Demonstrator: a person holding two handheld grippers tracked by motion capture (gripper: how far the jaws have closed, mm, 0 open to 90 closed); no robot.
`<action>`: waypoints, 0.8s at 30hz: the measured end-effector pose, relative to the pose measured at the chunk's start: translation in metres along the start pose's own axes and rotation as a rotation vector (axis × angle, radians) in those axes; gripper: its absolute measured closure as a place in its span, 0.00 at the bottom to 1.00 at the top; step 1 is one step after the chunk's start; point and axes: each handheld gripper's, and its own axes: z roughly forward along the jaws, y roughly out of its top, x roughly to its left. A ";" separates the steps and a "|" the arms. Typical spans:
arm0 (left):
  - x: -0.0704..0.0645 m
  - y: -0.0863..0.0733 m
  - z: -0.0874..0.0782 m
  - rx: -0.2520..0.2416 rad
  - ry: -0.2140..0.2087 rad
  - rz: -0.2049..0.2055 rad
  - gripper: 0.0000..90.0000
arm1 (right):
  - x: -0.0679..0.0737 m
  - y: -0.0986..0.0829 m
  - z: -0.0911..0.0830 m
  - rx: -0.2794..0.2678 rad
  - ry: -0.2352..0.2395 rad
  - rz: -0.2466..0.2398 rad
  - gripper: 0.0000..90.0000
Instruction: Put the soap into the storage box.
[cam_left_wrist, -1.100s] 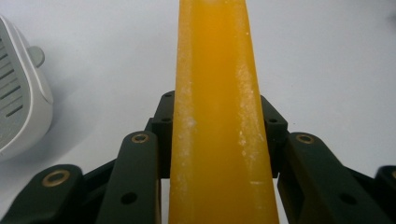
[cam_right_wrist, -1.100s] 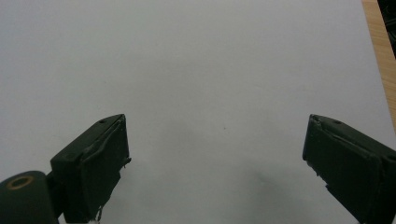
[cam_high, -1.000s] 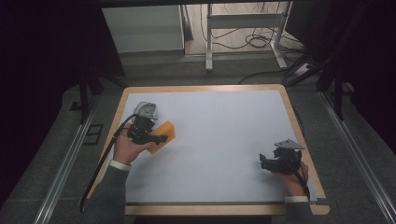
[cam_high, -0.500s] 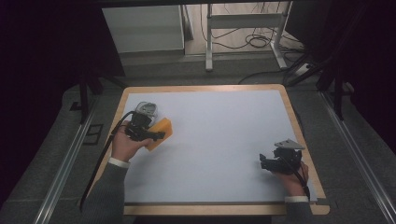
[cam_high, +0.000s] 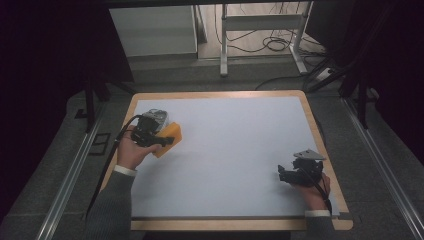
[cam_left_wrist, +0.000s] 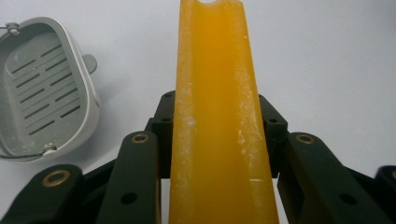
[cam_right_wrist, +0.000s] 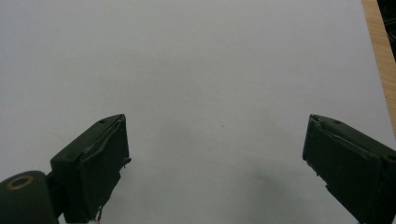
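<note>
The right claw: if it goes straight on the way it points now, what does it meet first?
Probably nothing: ahead of the open right claw lies bare white tabletop. The light wooden table edge passes beside that line, though depth is hard to judge.

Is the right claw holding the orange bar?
No, the right claw is wide open over the bare table; the orange bar sits in the left claw.

A wood-edged table (cam_high: 320, 135) (its top covered white) carries a grey slotted dish (cam_left_wrist: 42, 88) near its left edge.
</note>
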 end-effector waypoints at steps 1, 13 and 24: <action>0.001 0.000 0.000 -0.002 0.001 0.004 0.67 | 0.000 0.000 0.000 0.000 0.000 0.000 0.08; 0.003 0.003 -0.003 -0.009 0.007 -0.005 0.67 | 0.001 0.000 0.001 0.003 -0.001 -0.003 0.08; 0.003 0.007 -0.005 -0.016 0.010 -0.005 0.67 | 0.001 0.000 0.001 0.004 -0.002 -0.002 0.08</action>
